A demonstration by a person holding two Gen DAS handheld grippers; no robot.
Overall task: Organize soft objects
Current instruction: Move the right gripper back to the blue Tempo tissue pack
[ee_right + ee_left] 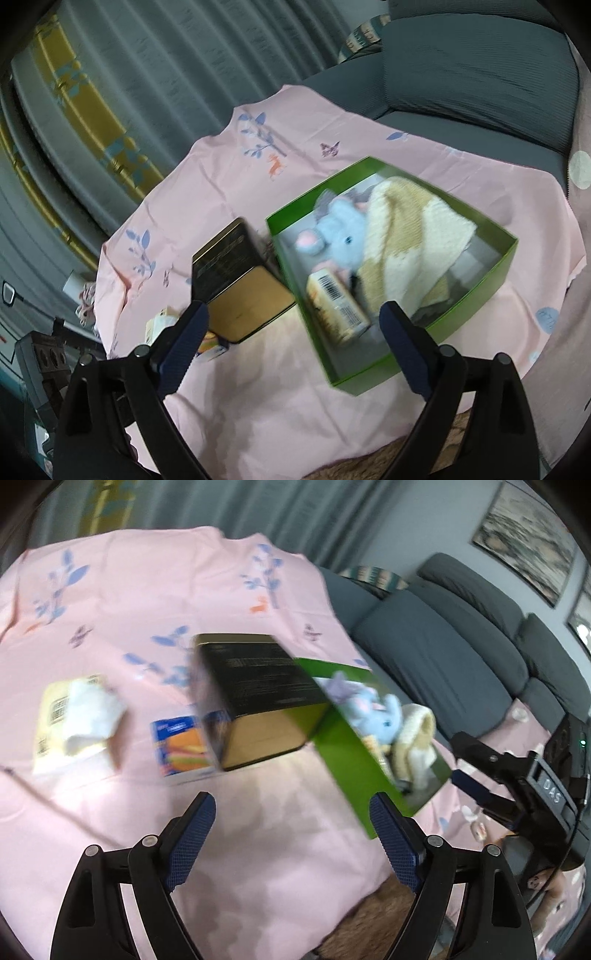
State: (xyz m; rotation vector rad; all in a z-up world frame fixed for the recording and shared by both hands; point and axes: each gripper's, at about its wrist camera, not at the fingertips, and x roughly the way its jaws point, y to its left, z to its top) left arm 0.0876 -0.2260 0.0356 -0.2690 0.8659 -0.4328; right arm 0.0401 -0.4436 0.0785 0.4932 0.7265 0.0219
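Observation:
A green box [343, 753] [369, 380] lies open on the pink printed cloth [147, 590]. Inside it are a blue plush toy [376, 716] [340, 229], a cream and yellow knitted towel [417, 731] [406, 229] and a yellow barcoded pack [340, 302]. My left gripper [291, 799] hangs open over bare cloth, nothing between its fingers, short of a black and gold tin [258, 686] [240, 295]. My right gripper [295, 308] is open too, empty, above the box's near corner; it shows at the right of the left wrist view [456, 757].
Left of the tin lie a yellow tissue pack with white tissue pulled out [74, 723] and a flat sandwich-print pack [184, 749] [212, 347]. A grey sofa [443, 646] [480, 66] stands behind the cloth, curtains [110, 92] beyond. Brown fur rug [376, 919] lies at the cloth's near edge.

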